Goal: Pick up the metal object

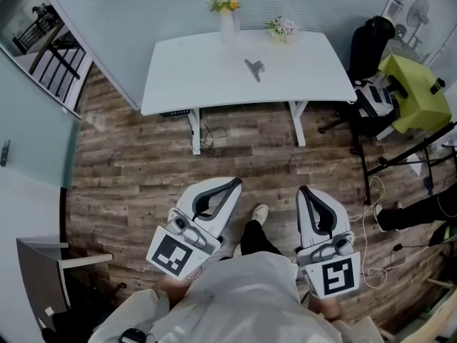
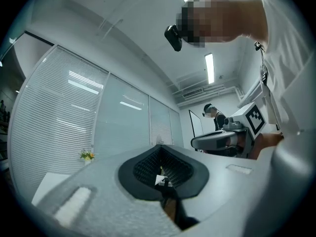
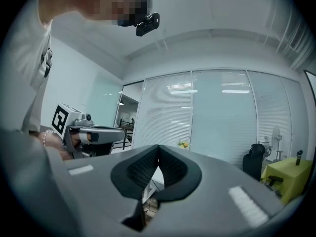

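Metal object (image 1: 254, 68): small, grey, lying flat near the middle of the white desk (image 1: 186, 77), on bare surface. At the desk's far edge: yellow flowers (image 1: 226, 6) and pink flowers (image 1: 282, 27), both apart from the object. Black chair (image 1: 368, 45) beside the desk's right end. Wooden floor (image 1: 128, 163) in front. Left tongs (image 1: 234, 184) and right tongs (image 1: 303, 190): held over the floor, well apart from the desk, tips toward it; each pair closed together, nothing between.
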Demonstrator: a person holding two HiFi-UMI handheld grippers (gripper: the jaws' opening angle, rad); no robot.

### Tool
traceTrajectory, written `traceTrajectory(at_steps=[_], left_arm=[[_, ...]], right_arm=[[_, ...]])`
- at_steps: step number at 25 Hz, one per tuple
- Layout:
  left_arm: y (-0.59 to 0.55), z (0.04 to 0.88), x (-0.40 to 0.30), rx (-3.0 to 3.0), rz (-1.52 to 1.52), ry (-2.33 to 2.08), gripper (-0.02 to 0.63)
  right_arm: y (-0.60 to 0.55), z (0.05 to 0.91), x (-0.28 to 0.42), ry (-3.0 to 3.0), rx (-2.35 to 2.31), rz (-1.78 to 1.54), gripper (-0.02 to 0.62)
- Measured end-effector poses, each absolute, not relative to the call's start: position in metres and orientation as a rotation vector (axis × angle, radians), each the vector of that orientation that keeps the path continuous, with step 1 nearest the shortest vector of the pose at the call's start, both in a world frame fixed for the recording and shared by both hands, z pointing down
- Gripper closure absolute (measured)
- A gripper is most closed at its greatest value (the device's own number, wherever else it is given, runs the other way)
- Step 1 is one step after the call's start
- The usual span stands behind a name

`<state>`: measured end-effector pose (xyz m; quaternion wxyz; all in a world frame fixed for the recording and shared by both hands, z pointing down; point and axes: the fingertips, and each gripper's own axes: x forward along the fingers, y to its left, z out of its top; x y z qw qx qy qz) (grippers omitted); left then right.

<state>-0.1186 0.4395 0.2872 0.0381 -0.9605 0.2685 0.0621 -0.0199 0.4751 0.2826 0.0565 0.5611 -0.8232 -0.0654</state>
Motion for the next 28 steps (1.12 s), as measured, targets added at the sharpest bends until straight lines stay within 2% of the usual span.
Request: traceTrajectory(at_steps=[17, 28], left_arm=[[0.302, 0.277, -0.050, -2.951, 0.181, 0.816, 0.601], [0.252, 0.281, -0.016, -2.944, 0.186, 0.835, 0.601]], right_arm=[[0.337, 0.275, 0.041, -2.525, 1.700, -0.123, 0.591], [0.287, 0.278, 0.072, -2.539, 1.680, -0.136, 0.590]])
